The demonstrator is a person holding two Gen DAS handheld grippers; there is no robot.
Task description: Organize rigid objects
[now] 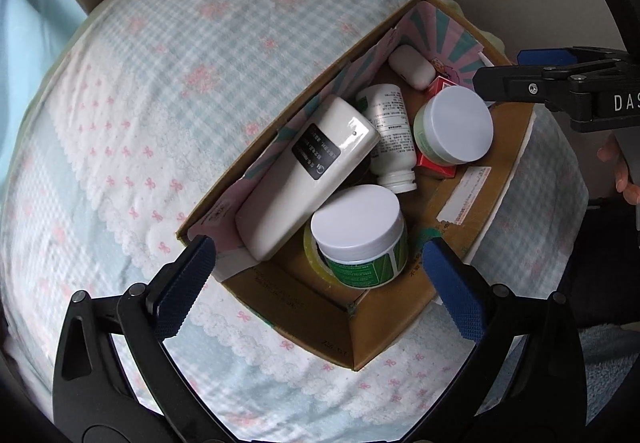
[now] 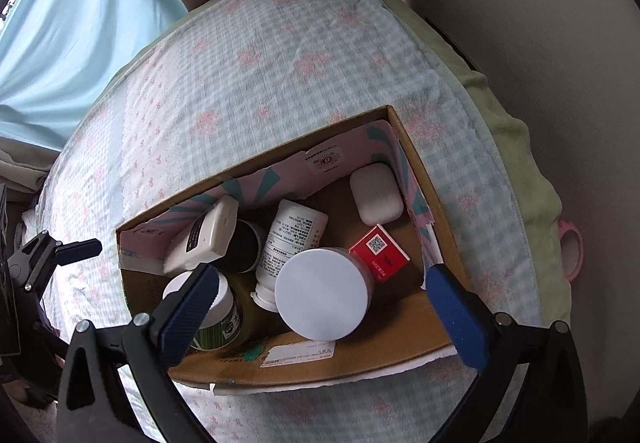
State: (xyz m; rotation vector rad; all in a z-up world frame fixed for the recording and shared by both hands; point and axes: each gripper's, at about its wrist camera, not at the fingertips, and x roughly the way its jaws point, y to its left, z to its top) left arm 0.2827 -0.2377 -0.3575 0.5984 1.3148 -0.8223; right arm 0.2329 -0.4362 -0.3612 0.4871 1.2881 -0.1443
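Grippers, left (image 1: pixel 316 283) & right (image 2: pixel 320 303), point down over box (image 1: pixel 396 335), fingers wide apart, empty.

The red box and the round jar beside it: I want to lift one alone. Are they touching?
Touching. In the left wrist view the white-lidded jar sits tilted on top of the red box, resting on it; the right wrist view shows the same overlap.

1. Soft, even daylight fills both views; the pale blue curtain (image 2: pixel 76 27) glows as the light source at upper left.
2. Shadows are faint; only the inside of the cardboard box (image 1: pixel 404 327) is dim.
3. A small glare spot sits on the glossy white device (image 1: pixel 308 175).
4. Strong fisheye bending curves the bed (image 2: pixel 280 55), with dark vignetted corners.
5. Edges look soft and slightly blurred; the centre is sharp.
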